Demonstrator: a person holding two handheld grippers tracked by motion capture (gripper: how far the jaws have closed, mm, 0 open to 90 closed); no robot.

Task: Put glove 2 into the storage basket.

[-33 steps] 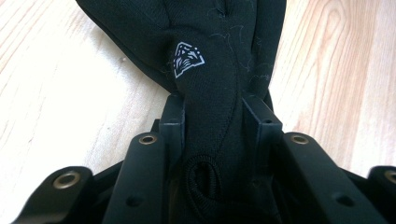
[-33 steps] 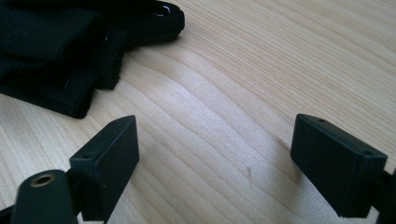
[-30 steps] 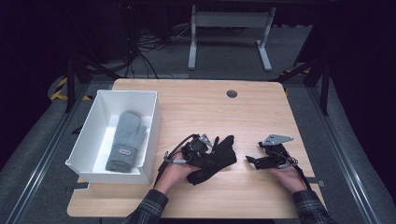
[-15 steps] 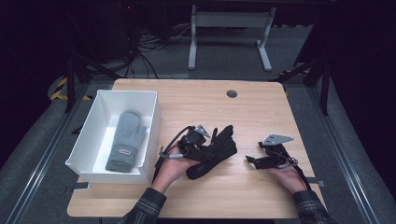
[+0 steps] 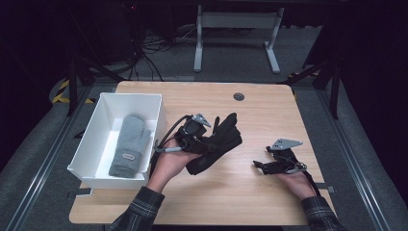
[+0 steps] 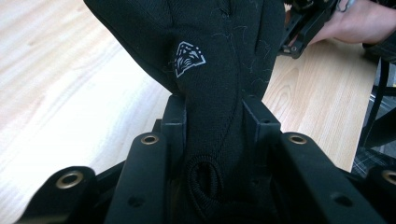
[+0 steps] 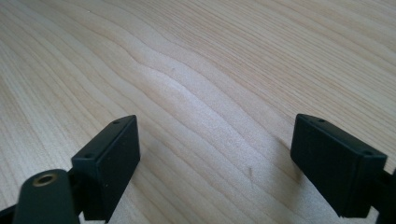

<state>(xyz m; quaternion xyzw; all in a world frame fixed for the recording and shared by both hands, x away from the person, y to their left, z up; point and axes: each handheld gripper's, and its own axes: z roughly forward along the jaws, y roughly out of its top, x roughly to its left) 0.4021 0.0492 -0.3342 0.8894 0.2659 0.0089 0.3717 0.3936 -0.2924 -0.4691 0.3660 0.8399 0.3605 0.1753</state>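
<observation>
High view: a white box (image 5: pixel 153 103) sits at the left edge of a light wooden table (image 5: pixel 250 192), with a grey mitten (image 5: pixel 129 144) lying flat inside it, cuff toward the person. Just right of the box, the left gripper (image 5: pixel 208 143) is closed on a black glove (image 5: pixel 219 144), which slants across the tabletop with its fingers pointing away from the person; whether the glove rests fully on the wood is hard to judge from here. Well apart to the right, the right gripper (image 5: pixel 260 166) sits low over bare wood, aimed toward the glove. A round cable port (image 5: pixel 238 96) marks the table's far edge, and beyond it a grey metal stand (image 5: pixel 235 36) rises from a dark, carpeted floor strewn with cables (image 5: pixel 144 43).

Left gripper view: the jaws pinch the glove's (image 6: pixel 210 93) knitted cuff between them; a small silver emblem (image 6: pixel 187 58) shows on the fabric, and the other gripper (image 6: pixel 303 28) appears beyond.

Right gripper view: the right gripper (image 7: pixel 215 154) stands wide open over bare wood, holding nothing.
</observation>
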